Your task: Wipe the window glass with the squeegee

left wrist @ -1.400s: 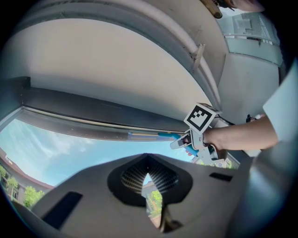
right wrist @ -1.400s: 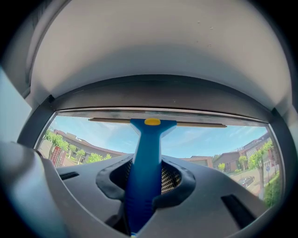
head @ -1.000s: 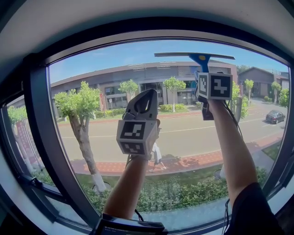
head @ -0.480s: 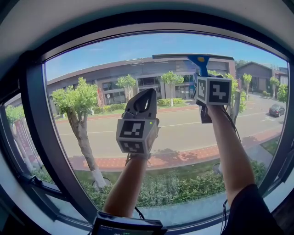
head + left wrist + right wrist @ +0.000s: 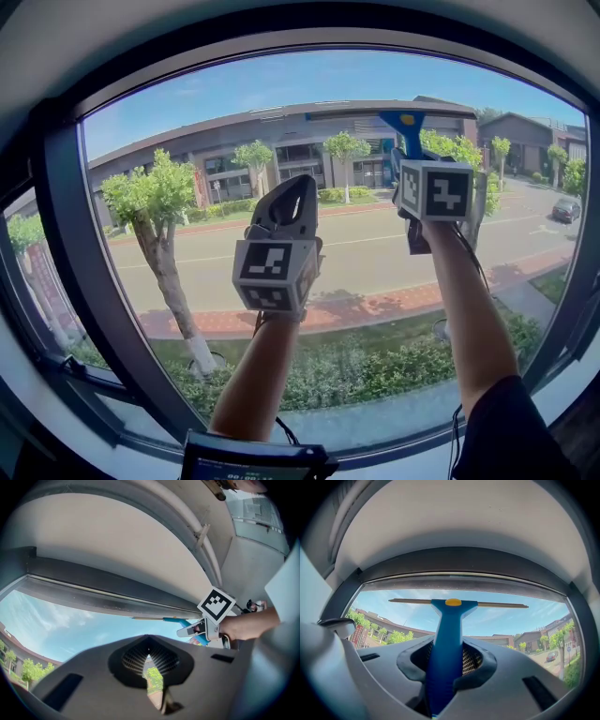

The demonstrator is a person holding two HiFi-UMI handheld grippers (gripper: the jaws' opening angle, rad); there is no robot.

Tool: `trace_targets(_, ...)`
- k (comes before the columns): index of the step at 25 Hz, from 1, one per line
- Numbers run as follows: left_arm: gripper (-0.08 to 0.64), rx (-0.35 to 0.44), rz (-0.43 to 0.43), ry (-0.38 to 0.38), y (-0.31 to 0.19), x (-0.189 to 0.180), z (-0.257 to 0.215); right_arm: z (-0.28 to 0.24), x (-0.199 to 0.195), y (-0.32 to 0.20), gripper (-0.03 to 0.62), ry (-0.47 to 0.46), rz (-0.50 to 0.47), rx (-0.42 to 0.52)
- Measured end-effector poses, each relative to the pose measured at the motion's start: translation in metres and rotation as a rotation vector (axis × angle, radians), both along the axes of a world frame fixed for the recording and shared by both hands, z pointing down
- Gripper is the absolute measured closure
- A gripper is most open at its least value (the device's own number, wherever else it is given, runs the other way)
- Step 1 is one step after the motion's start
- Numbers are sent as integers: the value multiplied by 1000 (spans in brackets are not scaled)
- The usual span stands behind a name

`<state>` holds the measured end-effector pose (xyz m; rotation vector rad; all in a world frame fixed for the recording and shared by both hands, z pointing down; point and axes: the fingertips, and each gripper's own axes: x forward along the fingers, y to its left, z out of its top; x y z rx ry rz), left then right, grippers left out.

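Blue plastic forms the handle of the squeegee (image 5: 447, 644), which the right gripper (image 5: 447, 660) clamps firmly between its jaws, handle upright and a yellow stud at the neck. The squeegee's thin blade (image 5: 459, 603) runs level across the upper part of the window glass (image 5: 187, 122), just below the dark top rail of the window frame (image 5: 459, 569); whether the rubber actually presses on the pane cannot be told. In the head view the right gripper (image 5: 406, 155) is raised high on the right side of the pane, its marker cube (image 5: 436, 190) facing the camera.

The left gripper (image 5: 302, 183) is held up lower and nearer the middle of the window, apart from the squeegee (image 5: 405, 124). Its jaws are drawn together with nothing between them; in the left gripper view (image 5: 149, 660) only a narrow slit of outdoor greenery shows between them, and the squeegee (image 5: 180, 619) appears off to the right, under the frame.

Through the glass lie a tree (image 5: 150, 202), a long building (image 5: 281, 141), a road (image 5: 356, 258) and a parked car (image 5: 567, 210).
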<state>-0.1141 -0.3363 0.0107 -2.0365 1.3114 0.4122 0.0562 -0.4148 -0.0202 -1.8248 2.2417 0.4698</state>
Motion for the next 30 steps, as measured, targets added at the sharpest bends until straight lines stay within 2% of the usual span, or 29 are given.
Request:
trace_targets(4,558,-11,3,-22,-7,1,14,19,-1,-1,485,7,-6,-8)
trace_targets(13,558,-44,28,8,-14,3,36,53,-3,-1,486,12,-19,-30)
trace_targets(30,558,-107,25,17,-18,2,73,103,-7,2,491,15,-55,-57)
